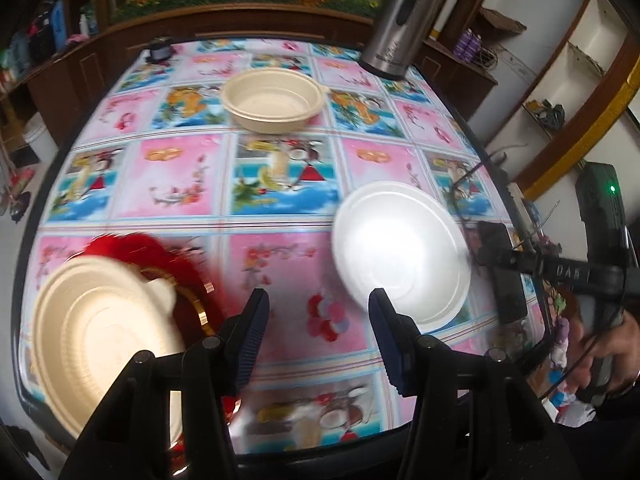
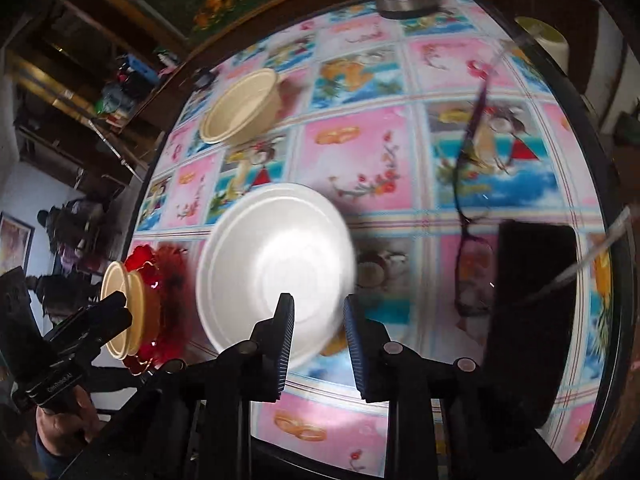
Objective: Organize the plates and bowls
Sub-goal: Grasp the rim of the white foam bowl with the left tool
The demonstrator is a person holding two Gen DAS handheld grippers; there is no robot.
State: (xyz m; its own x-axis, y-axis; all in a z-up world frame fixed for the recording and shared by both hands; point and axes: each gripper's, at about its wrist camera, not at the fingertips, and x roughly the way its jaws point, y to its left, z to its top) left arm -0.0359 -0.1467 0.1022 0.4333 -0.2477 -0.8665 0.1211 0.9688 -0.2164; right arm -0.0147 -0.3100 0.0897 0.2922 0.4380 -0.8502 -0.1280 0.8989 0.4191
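The right tongs, jaws apart and holding nothing, hover just short of the white bowl's near rim, nearer it than the equally empty, open left tongs, which hang beside the tan bowl on the red plate, with another tan bowl far across the desk.

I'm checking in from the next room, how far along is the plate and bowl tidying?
Partly done: a tan bowl already sits on the red plate. In hand: nothing; the white bowl lies just ahead of the right gripper, and the left gripper is empty. Left: the white bowl and the far tan bowl stand apart on the table.
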